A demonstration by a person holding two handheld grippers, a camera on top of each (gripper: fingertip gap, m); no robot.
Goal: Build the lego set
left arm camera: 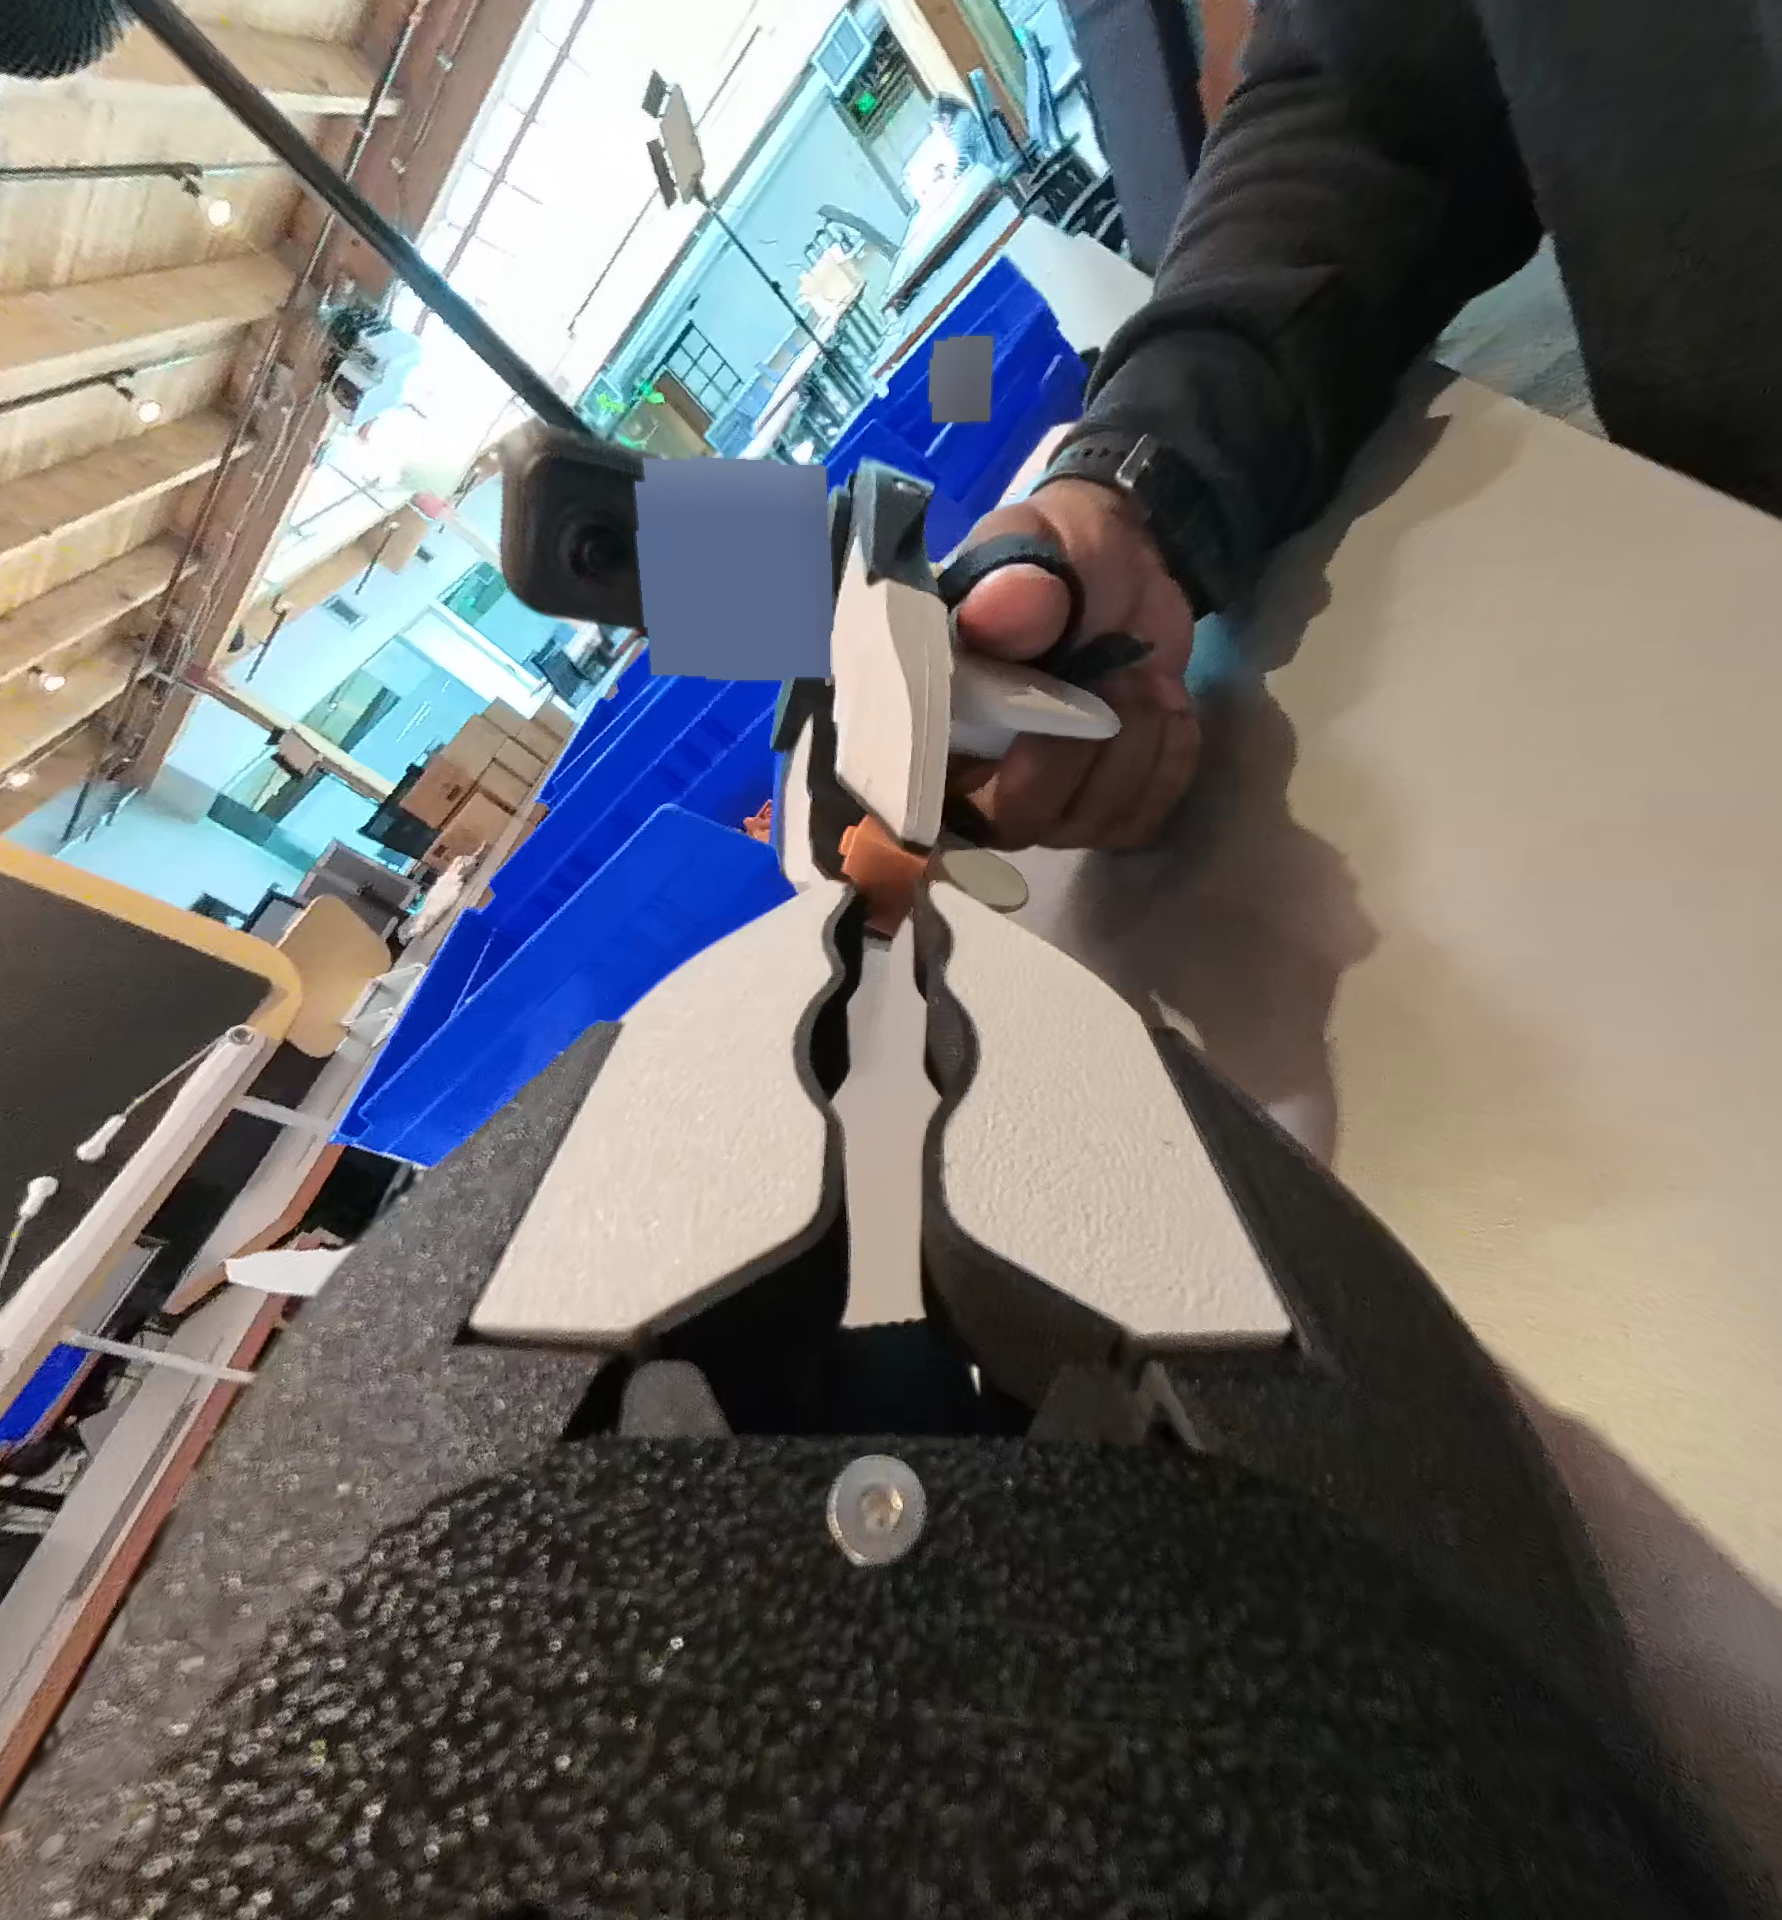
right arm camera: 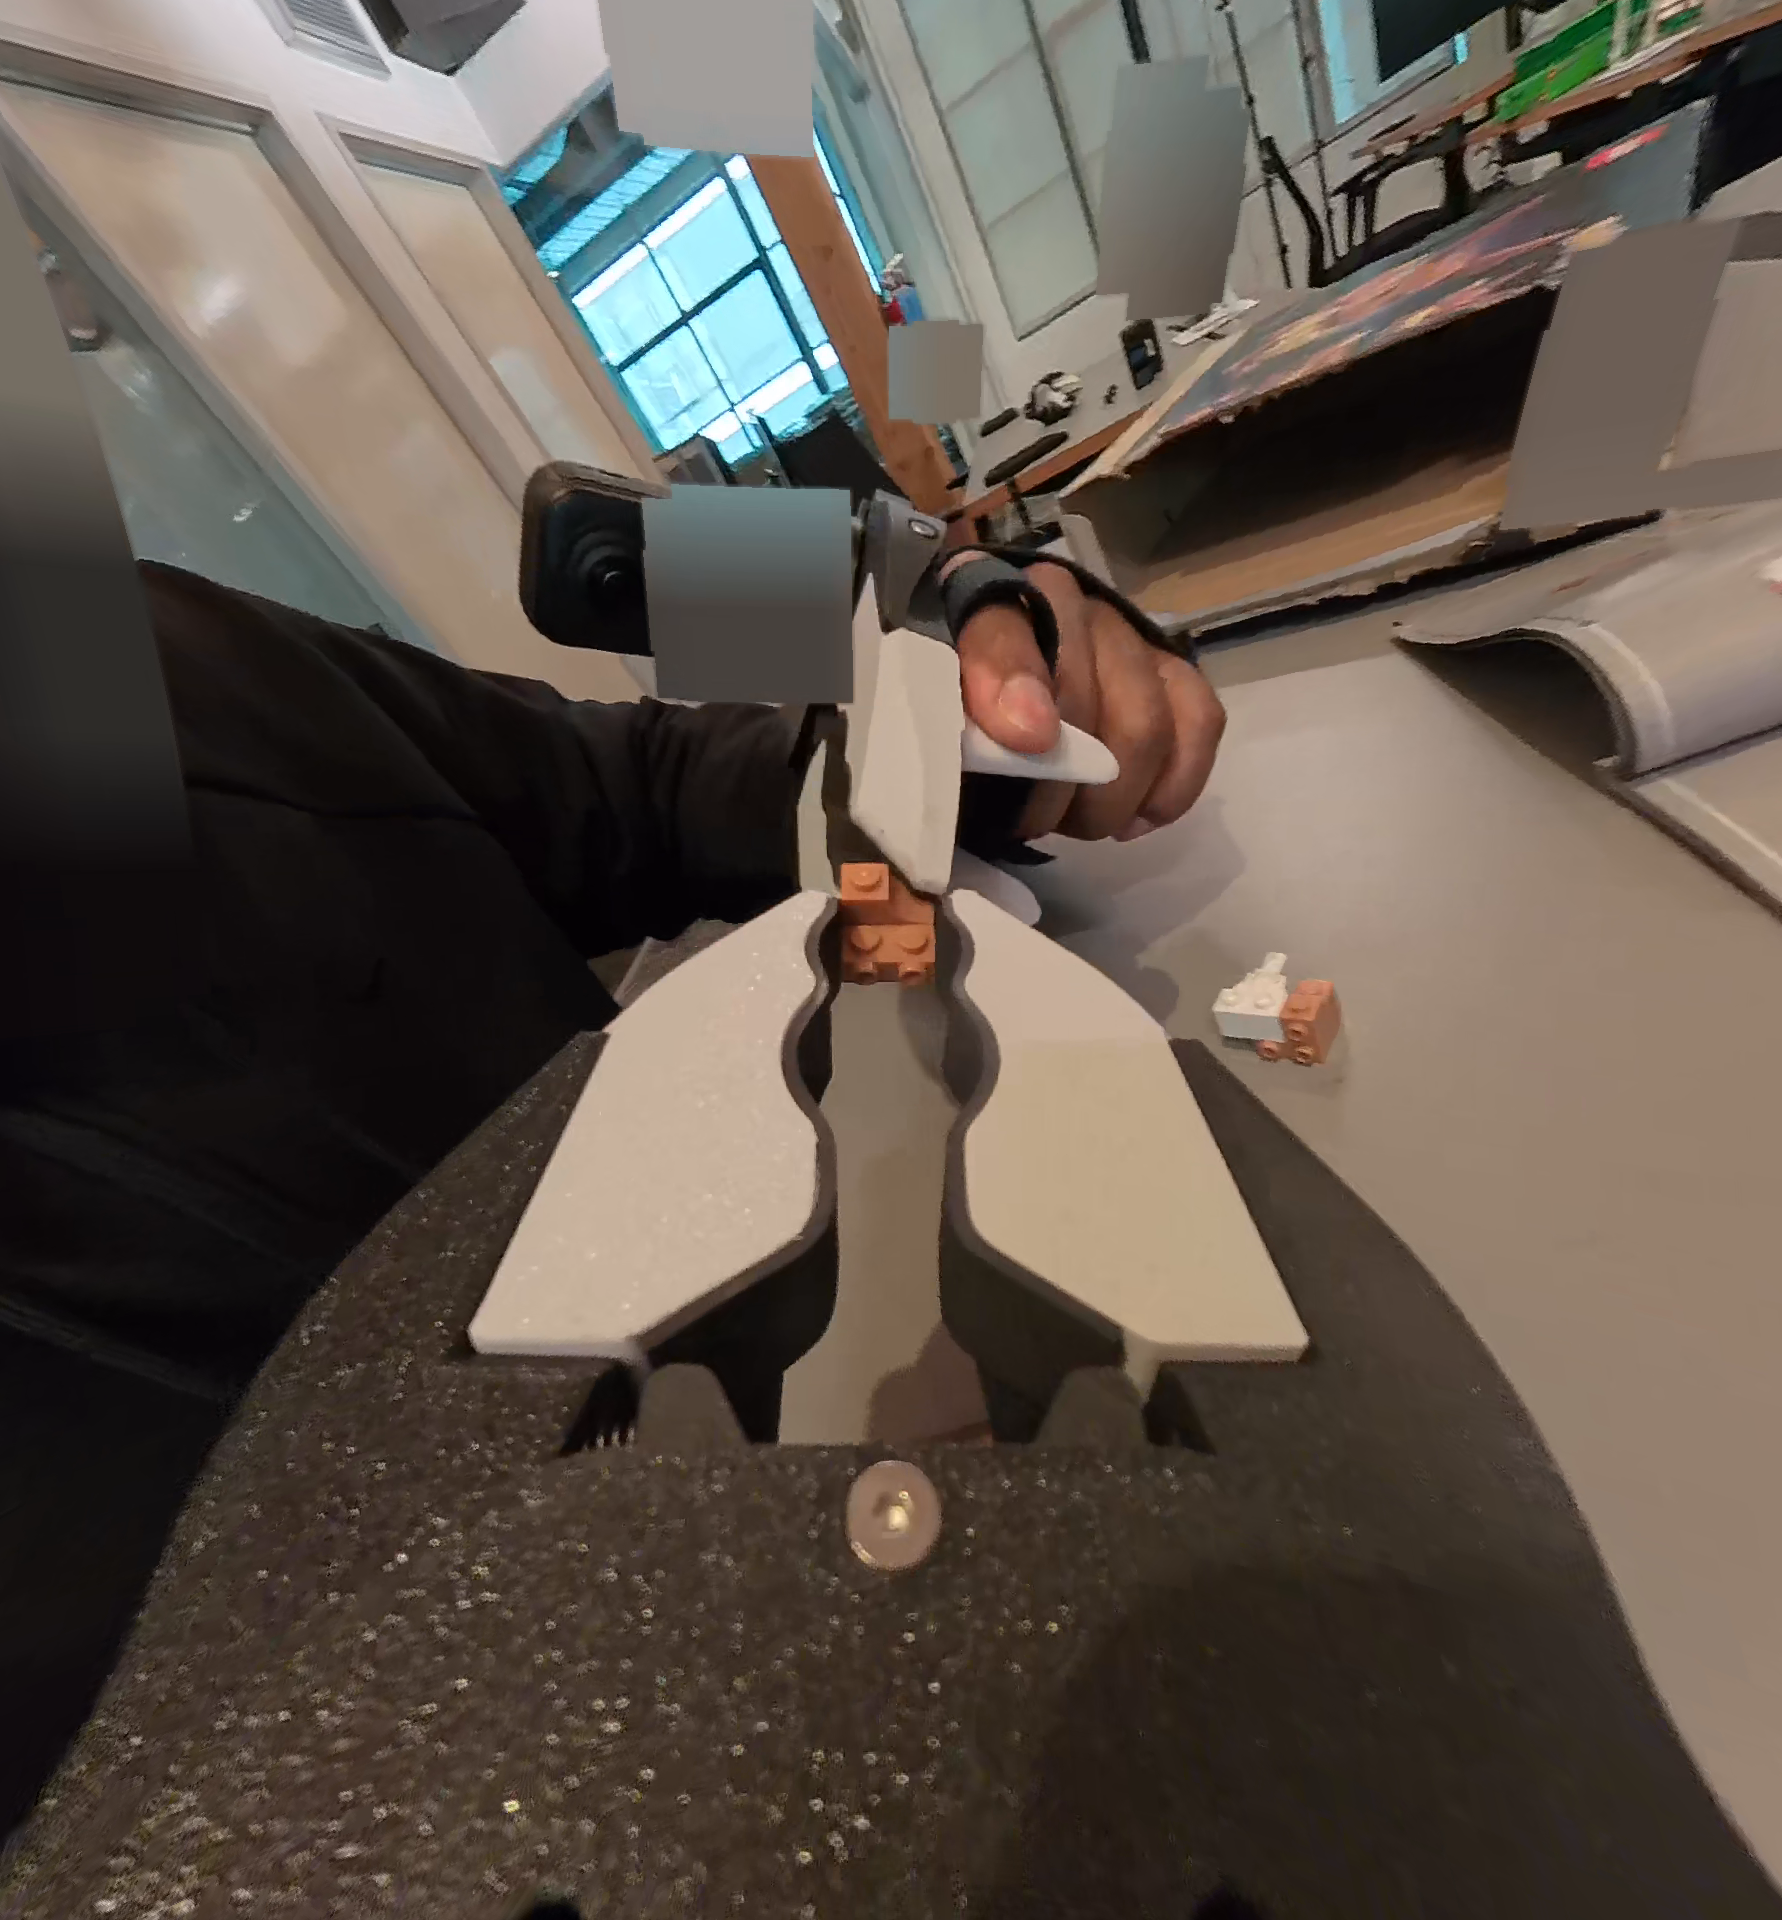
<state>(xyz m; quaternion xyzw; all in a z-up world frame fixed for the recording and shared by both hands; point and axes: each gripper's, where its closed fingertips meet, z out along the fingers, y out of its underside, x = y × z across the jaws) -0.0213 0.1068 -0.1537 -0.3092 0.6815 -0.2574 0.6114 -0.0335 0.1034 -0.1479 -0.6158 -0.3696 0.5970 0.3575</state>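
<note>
The two grippers meet tip to tip above the table. In the right wrist view my right gripper (right arm camera: 887, 940) is shut on a two-stud-wide orange brick (right arm camera: 889, 951). The left gripper comes in from above it, held by a hand (right arm camera: 1095, 707), and is shut on a smaller orange brick (right arm camera: 864, 888). The small brick sits against the top of the wider one. In the left wrist view my left gripper (left arm camera: 879, 902) has the orange bricks (left arm camera: 874, 860) at its fingertips, with the right gripper's white fingers (left arm camera: 887, 717) closed around them from the far side.
A small white and orange brick assembly (right arm camera: 1276, 1020) lies on the grey table (right arm camera: 1489, 1195) to the right. An open booklet (right arm camera: 1645, 675) and a cardboard box (right arm camera: 1334, 436) lie farther back. Blue bins (left arm camera: 575, 987) stand beyond the table's edge. My left and right fingertips are right by each other.
</note>
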